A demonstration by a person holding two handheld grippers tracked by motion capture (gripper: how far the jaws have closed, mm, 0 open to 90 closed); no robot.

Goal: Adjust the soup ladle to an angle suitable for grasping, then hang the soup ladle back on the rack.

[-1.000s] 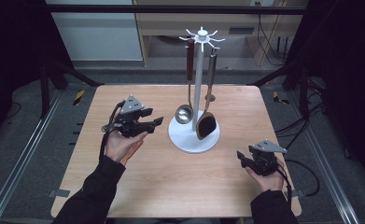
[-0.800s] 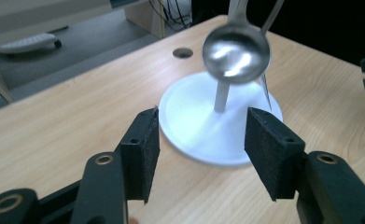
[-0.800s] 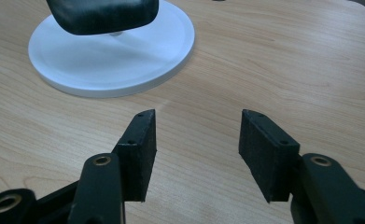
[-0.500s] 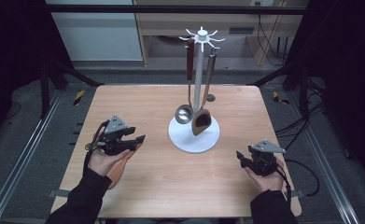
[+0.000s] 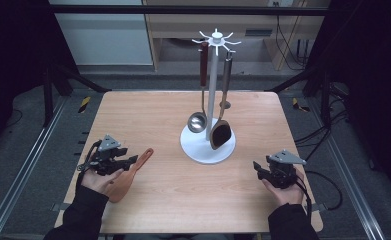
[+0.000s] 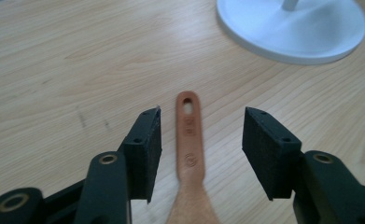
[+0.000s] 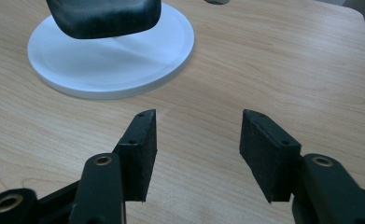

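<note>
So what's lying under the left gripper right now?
A wooden spatula lies flat on the table, its handle running between the open left gripper jaws, touching neither pad. Its broad blade end passes beneath the gripper body and hand, mostly covered.

Black claws point(image 5: 133, 161) with brass-ringed screws, grey plates, seemingly dark sleeves point(image 5: 85, 215).

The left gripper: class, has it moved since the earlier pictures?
Yes. In the high view the left gripper has drawn away from the white stand base, toward the table's near left corner, and now straddles the wooden spatula handle, open.
</note>
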